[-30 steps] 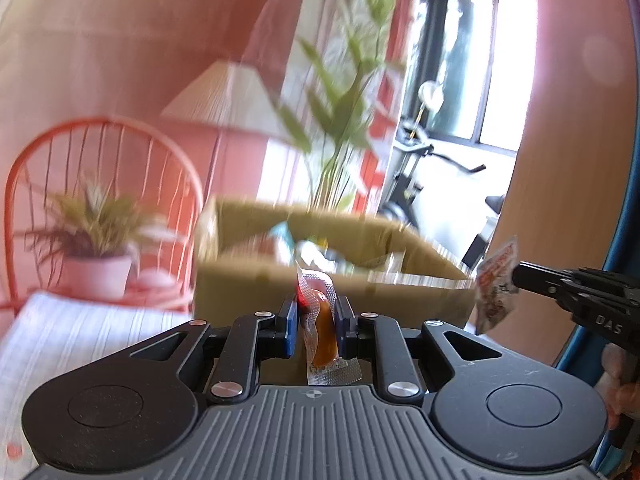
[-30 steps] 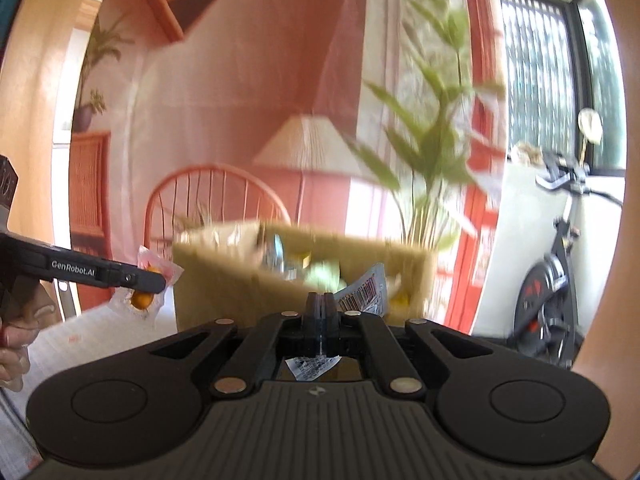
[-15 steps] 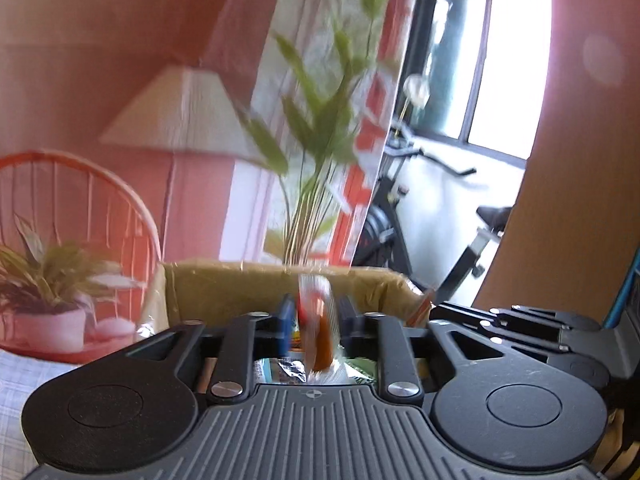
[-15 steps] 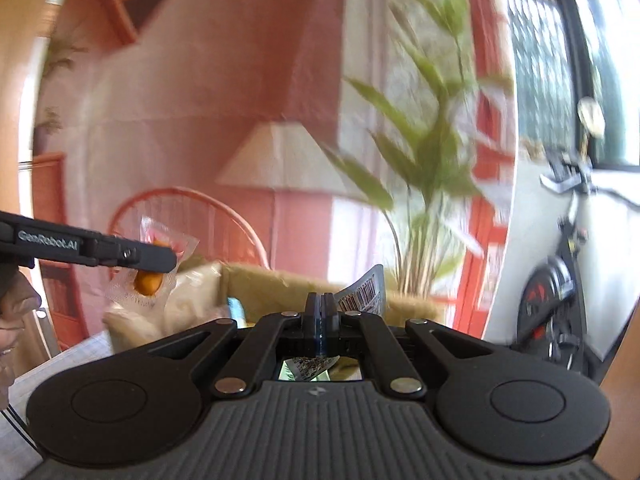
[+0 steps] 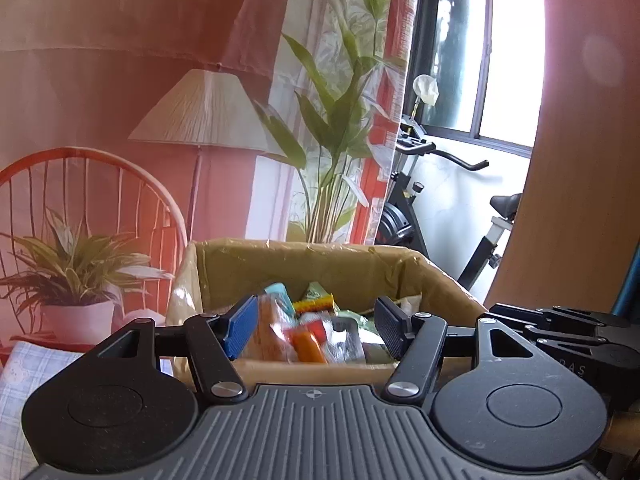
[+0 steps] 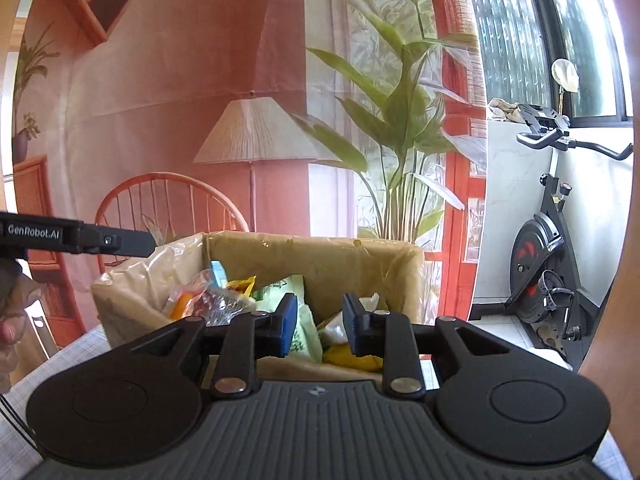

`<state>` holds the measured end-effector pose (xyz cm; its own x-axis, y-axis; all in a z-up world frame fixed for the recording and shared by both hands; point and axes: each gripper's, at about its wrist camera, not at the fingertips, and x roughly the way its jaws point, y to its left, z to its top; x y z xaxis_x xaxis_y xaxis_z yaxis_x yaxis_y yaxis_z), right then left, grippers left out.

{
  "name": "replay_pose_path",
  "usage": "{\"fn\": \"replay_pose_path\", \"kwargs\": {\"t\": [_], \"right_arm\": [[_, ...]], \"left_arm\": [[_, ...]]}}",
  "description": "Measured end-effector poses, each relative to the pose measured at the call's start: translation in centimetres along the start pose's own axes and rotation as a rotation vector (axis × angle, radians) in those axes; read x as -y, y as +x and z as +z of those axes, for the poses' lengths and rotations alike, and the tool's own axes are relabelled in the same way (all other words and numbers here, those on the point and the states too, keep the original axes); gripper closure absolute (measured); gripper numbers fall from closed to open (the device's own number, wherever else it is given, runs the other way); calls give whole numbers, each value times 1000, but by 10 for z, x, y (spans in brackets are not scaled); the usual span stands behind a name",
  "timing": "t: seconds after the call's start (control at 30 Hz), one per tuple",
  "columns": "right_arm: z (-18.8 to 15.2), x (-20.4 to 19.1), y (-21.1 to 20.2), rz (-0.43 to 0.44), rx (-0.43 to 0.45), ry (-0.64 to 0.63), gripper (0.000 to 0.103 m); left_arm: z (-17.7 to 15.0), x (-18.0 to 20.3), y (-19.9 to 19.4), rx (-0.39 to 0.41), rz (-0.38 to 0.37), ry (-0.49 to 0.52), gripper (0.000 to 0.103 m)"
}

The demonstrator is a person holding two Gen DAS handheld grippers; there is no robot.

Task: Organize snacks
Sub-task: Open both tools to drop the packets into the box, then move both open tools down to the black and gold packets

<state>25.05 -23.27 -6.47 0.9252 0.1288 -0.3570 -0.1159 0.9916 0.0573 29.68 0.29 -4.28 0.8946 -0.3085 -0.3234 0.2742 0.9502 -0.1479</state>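
Note:
A cardboard box [image 5: 320, 264] lined with clear plastic stands in front of both grippers; it also shows in the right wrist view [image 6: 320, 256]. It holds several snack packets. My left gripper [image 5: 314, 328] is open over the box's near edge, and the orange snack in clear wrap [image 5: 308, 344] lies blurred in the box between its fingers. My right gripper [image 6: 318, 322] is open and empty over the box, above green [image 6: 304, 328] and yellow [image 6: 348, 354] packets. The left gripper's finger [image 6: 116, 240] reaches in from the left in the right wrist view.
A checked tablecloth [image 5: 16, 376] covers the table under the box. A potted plant [image 5: 76, 276] and an orange wire chair [image 5: 92, 184] stand at the left. A floor lamp, a tall plant and an exercise bike [image 6: 548, 248] stand behind.
Both grippers moved forward over the box and opened. The left one let go of the orange snack, the right one let go of its barcode packet; both dropped into the box.

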Motion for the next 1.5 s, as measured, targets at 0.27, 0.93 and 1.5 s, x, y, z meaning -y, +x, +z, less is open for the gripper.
{"fn": "replay_pose_path", "kwargs": {"t": [0.27,0.93,1.5], "right_arm": [[-19,-7,-26,-6,25,20,71],[-74,-3,-42,-9,-62,73,60],[-137,10,-23,-33,-223,101,46]], "left_arm": [[-34,0,-31,-15,44,31,35],[-78,0,-16,-157,17,17,35],[-109,-1,3,-282,-13,1,35]]}}
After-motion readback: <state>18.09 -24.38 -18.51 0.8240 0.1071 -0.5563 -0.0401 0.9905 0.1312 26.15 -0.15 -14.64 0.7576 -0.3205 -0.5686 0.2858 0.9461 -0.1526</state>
